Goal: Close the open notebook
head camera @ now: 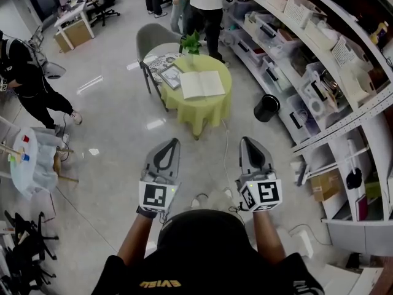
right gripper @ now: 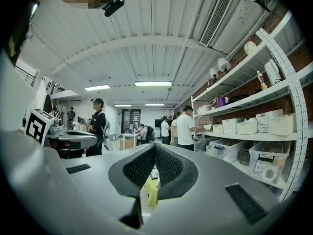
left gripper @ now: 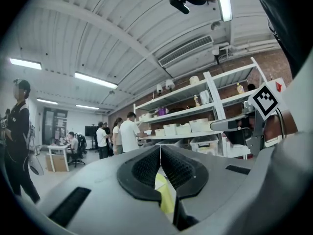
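The open notebook lies flat, white pages up, on a small round table with a yellow-green cloth, well ahead of me. My left gripper and right gripper are held level side by side, a good way short of the table. Both are shut with nothing between their pads. In the left gripper view the shut left gripper shows a strip of the yellow cloth below it. The right gripper likewise shows the cloth below it.
On the table also stand a small plant, a framed picture and printed sheets. A grey chair is behind it, a black bin to its right. Shelving with boxes lines the right side. People stand behind and at left.
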